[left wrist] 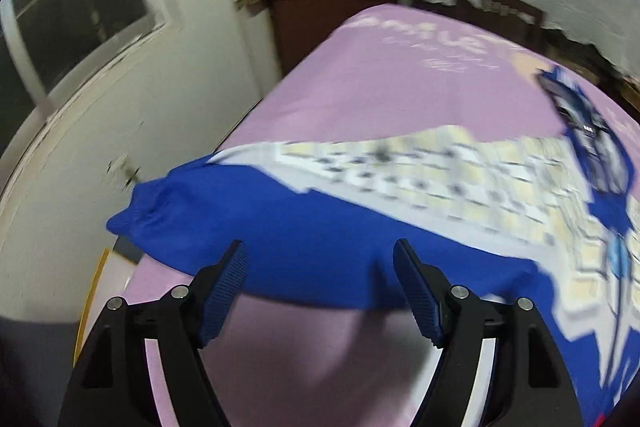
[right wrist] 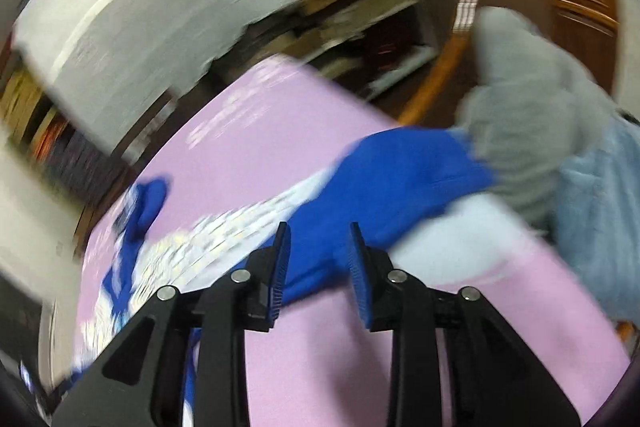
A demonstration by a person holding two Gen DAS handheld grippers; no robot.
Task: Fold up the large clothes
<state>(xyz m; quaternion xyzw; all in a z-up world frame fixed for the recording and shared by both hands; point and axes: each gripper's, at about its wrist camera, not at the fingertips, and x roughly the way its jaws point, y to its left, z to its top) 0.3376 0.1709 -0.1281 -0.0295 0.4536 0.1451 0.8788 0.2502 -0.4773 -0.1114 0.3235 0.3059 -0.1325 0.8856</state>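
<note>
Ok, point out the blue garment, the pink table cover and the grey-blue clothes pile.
blue garment (left wrist: 312, 227): left wrist view, plain blue cloth by the hem.
pink table cover (right wrist: 248, 147): right wrist view, bare stretch beyond the garment.
grey-blue clothes pile (right wrist: 532, 131): right wrist view, grey upper lump.

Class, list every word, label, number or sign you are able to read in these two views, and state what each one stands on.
None can be read for certain.
White lettering at the far end of the pink mat: smeared by motion, unreadable in both views.
Small white mark on the dark panel of the blue garment, left wrist view: too small and blurred.
Pale squared pattern on the garment: no letters made out.
</note>
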